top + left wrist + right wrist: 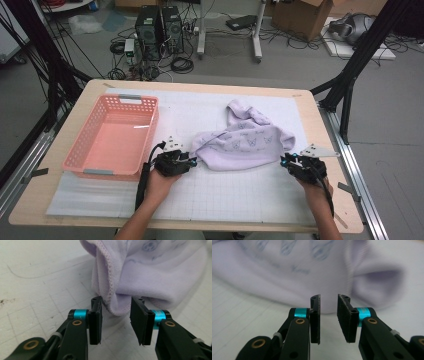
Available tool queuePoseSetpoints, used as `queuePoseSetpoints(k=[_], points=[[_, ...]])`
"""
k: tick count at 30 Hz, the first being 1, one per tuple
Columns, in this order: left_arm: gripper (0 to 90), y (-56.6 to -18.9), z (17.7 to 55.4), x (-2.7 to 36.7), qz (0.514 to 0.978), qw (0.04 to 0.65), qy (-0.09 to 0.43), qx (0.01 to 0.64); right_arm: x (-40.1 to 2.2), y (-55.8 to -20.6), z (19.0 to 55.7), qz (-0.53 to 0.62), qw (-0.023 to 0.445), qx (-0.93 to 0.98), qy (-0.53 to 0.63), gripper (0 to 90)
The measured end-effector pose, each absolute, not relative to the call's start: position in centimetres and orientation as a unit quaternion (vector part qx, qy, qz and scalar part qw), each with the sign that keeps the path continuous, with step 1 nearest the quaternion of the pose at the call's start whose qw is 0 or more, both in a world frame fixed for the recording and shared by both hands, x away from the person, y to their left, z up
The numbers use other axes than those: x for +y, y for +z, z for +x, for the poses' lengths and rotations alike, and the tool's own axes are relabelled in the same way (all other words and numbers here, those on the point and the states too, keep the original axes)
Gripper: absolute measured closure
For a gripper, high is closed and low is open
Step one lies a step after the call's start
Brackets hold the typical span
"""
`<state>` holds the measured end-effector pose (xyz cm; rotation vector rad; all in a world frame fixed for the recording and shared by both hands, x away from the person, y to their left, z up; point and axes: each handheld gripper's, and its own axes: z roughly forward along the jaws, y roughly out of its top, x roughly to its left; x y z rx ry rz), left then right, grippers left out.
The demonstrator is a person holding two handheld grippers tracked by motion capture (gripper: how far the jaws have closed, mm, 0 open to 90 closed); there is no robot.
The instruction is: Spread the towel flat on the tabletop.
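On the white gridded mat [235, 195] that covers the wooden table [330, 150], a crumpled lilac garment [245, 142] printed with small butterflies is seen lying near the middle, well apart from the far edge and just to the right of a pink plastic basket [112, 137]. The basket is set on the left part of the mat, and its floor is bare. The left gripper [192, 161] is held low at the garment's left end, just beside the basket's near right corner. In the left gripper view, a folded, stitched hem of the garment [117, 302] is seen between the two black jaws, which are parted; the fabric lies close against the left pad [96, 322], while a clear gap is left before the right pad, so the cloth is not pinched. The right gripper [286, 161] is held at the garment's right end, on the bare mat near the table's right side. In the right gripper view, its jaws are seen standing apart with a narrow gap, and the garment [317, 277] is blurred just beyond the tips; nothing is caught between the pads there, and white mat is visible under them. Both grippers are pointed inward toward the garment from opposite ends, and a person's forearms are seen coming in from the near edge of the table.
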<state>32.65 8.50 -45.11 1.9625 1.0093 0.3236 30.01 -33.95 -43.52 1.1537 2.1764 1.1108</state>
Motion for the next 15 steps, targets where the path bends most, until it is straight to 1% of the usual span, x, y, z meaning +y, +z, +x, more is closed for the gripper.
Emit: queuePoseSetpoints(k=[1,2,4,6,7,8,9,10,11,12,13,15], points=[[53.5,-45.1,33.0,7.9,0.793,0.438,0.122,0.407,-33.5,-43.9,30.2,0.412,0.212,0.792,0.398,63.9],[51.9,-45.1,33.0,7.9,0.793,0.438,0.122,0.407,-33.0,-44.1,30.5,0.407,0.203,0.797,0.396,61.8],[47.7,-45.0,33.3,6.9,0.797,0.435,0.119,0.402,-32.0,-44.4,31.0,0.399,0.199,0.807,0.387,61.1],[47.4,-45.0,33.6,5.9,0.805,0.423,0.130,0.395,-31.6,-44.6,31.3,0.396,0.200,0.812,0.380,61.1],[50.8,-45.0,34.0,5.3,0.808,0.416,0.144,0.392,-31.0,-45.0,31.9,0.394,0.201,0.819,0.366,66.9],[56.5,-45.0,34.0,5.3,0.808,0.416,0.144,0.392,-30.9,-45.0,32.0,0.393,0.207,0.817,0.367,75.0],[56.5,-45.0,34.0,5.1,0.812,0.410,0.161,0.384,-30.9,-45.0,32.0,0.393,0.207,0.817,0.367,75.0],[77.7,-45.0,33.9,5.1,0.815,0.410,0.167,0.375,-31.1,-45.0,32.0,0.398,0.210,0.815,0.364,85.7],[82.0,-45.0,33.9,5.1,0.815,0.410,0.167,0.375,-31.1,-45.0,32.0,0.398,0.210,0.815,0.364,85.7],[83.5,-44.9,33.8,5.4,0.812,0.415,0.157,0.378,-31.5,-44.8,32.0,0.403,0.192,0.813,0.373,87.2],[83.8,-44.9,33.8,5.4,0.812,0.415,0.157,0.378,-31.6,-44.7,31.8,0.403,0.186,0.815,0.372,87.4],[83.9,-44.5,33.0,6.3,0.804,0.434,0.144,0.381,-31.9,-44.4,31.0,0.392,0.185,0.821,0.371,87.6]])
